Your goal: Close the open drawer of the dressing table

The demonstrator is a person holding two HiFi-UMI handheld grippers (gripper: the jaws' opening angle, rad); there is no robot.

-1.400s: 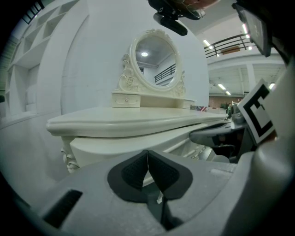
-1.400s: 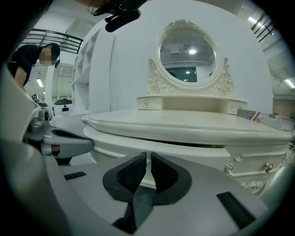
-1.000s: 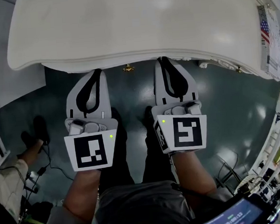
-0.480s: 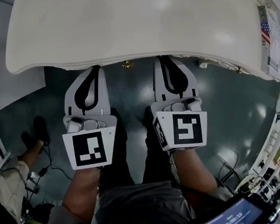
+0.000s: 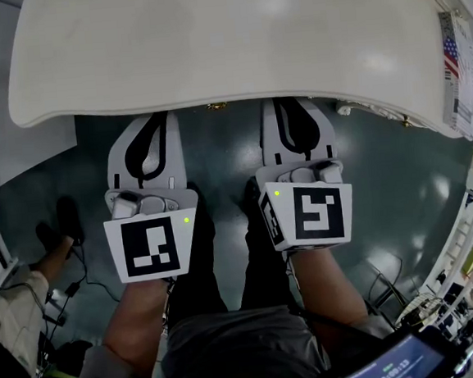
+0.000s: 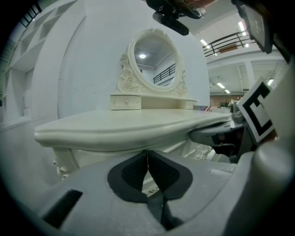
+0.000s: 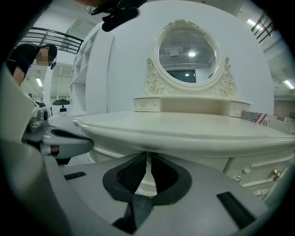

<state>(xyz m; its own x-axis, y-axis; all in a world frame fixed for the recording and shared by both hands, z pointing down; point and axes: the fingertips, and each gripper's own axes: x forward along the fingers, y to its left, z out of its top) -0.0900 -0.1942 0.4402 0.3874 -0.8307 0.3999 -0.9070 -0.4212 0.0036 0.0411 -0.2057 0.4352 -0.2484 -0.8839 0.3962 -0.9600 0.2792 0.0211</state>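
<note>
Compared with one second earlier, the drawer (image 5: 215, 106) lies further in. The strip of its cream front that stood out below the surface (image 5: 223, 37) of the dressing table is no longer seen. Only its brass knob shows, right at the surface's front edge. Both claws have moved forward with it, and their tips now lie under that edge.

The left claw (image 5: 152, 122) and the right claw (image 5: 292, 107) are held side by side and near parallel. They point away from the person toward the dressing table, one on either side of the knob. Each marker cube, left (image 5: 151, 247) and right (image 5: 311, 213), faces up toward the head camera. The left forearm (image 5: 136, 316) and the right forearm (image 5: 328, 291) run back from the cubes toward the body. Both are held low over the dark green floor (image 5: 217, 157).

Each claw is clenched on nothing. In the left gripper view the two black pads (image 6: 159, 173) meet at their tips, and the right gripper view shows the same of its pads (image 7: 161, 177). In both views the tips sit just below the surface's rounded front edge, with cream woodwork directly ahead. Whether they touch it cannot be told.

An oval mirror (image 7: 186, 50) in a carved frame stands at the back of the surface. A small flag-printed item (image 5: 452, 50) lies at its right end.
</note>
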